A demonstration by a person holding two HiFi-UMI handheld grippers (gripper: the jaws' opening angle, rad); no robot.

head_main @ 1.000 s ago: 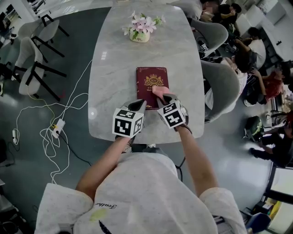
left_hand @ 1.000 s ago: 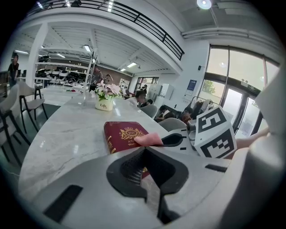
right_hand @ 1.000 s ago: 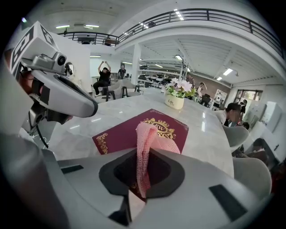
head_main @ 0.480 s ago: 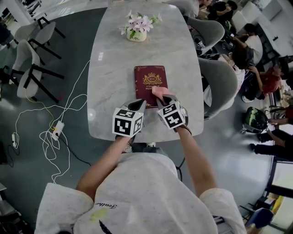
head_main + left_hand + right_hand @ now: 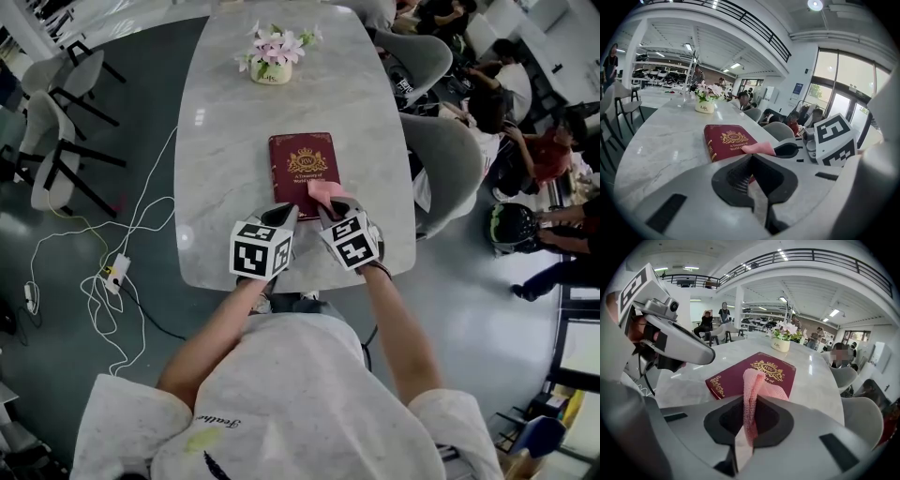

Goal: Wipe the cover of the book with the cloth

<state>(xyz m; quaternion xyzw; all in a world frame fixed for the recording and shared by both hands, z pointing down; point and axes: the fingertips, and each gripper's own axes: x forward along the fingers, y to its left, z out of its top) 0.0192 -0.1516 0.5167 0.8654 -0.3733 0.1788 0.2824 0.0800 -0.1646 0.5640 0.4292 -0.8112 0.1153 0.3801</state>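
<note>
Drawn slightly back since a second ago, the cloth (image 5: 325,193), pinched in the right gripper (image 5: 328,204) jaws, lies on the book (image 5: 298,159) cover, seemingly mid-wipe with the far half left; the left gripper (image 5: 284,216) jaws are pressed together, empty.

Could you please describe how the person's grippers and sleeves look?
The left gripper and right gripper are light grey with dark pads; each carries a white cube with black square markers. The person wears a pale short-sleeved shirt.
</note>
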